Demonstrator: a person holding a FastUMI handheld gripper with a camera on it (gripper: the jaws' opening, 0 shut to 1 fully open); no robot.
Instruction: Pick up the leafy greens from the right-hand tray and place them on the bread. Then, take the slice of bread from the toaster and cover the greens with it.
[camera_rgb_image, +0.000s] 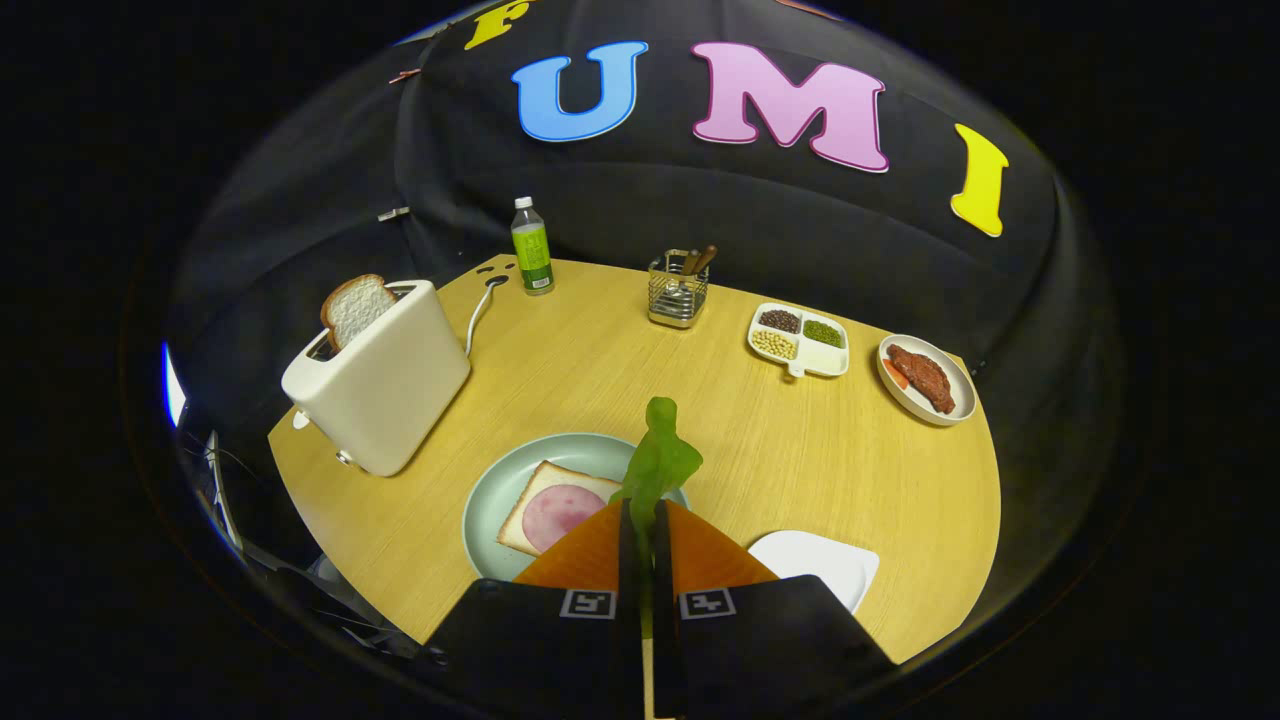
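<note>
A sprig of leafy greens (657, 462) stands up from the tips of the gripper (640, 512), whose two fingers are closed tight on its stem. It hangs above the table, over the right rim of a pale green plate (500, 495). On that plate lies a slice of bread (535, 500) topped with ham (556, 514), at about ten o'clock from the fingertips. To finish this step well, ease the greens left until they sit over the ham, lower close, then release. The gripper points forward and down. A white tray (820, 565) lies at four o'clock. At ten o'clock, farther off, the toaster (385, 385) holds the second bread slice (357, 307).
</note>
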